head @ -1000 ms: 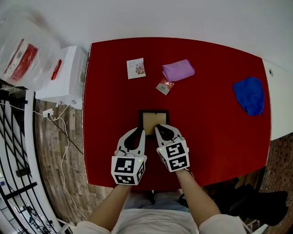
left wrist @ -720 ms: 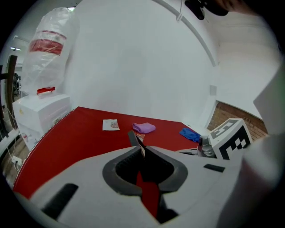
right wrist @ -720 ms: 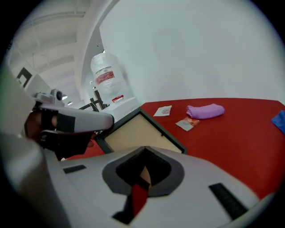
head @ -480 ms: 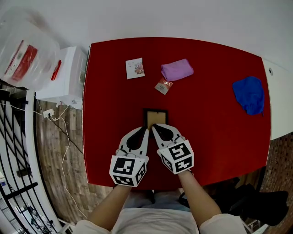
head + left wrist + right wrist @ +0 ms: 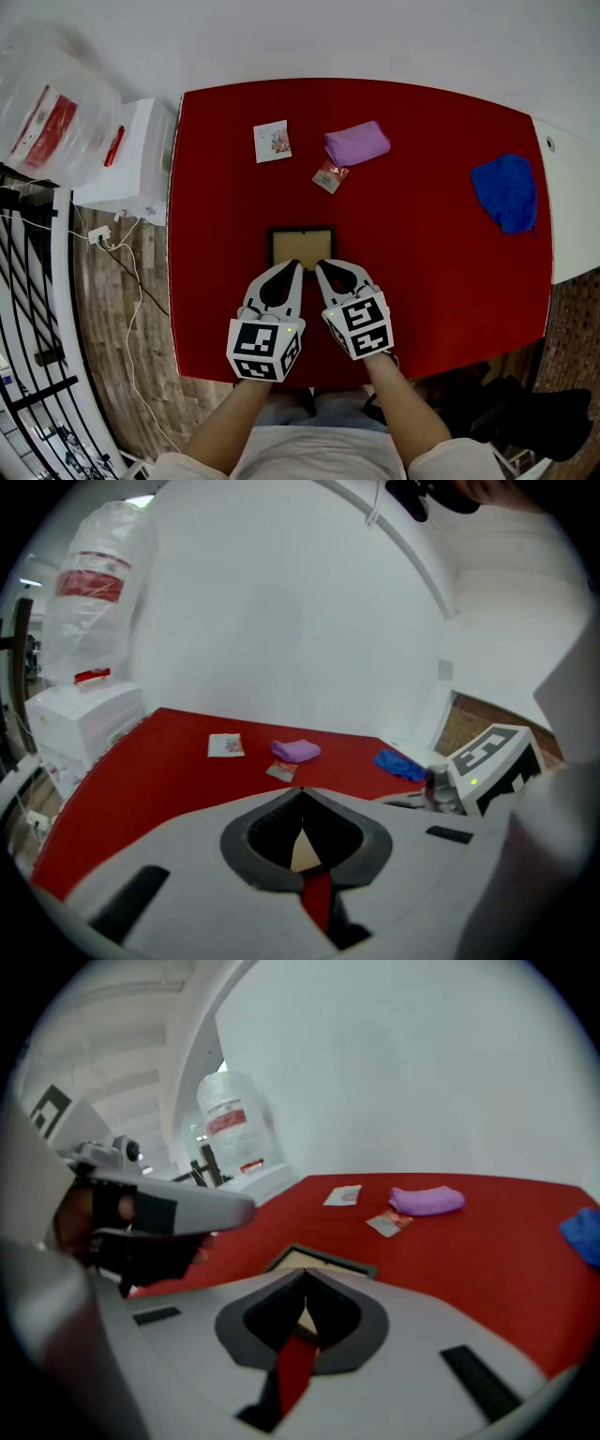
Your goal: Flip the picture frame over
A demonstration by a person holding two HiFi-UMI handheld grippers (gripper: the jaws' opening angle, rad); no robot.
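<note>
Pressed tip to tip and clamping nothing, on left gripper and right gripper alike. Held side by side, tips converging at the near edge of the picture frame, lying flat on the red tabletop, pale panel up. Forearms angled slightly inward.

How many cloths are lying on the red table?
2: a purple cloth at the far middle, beside a small packet, and a blue cloth near the right edge. None looks hidden.
</note>
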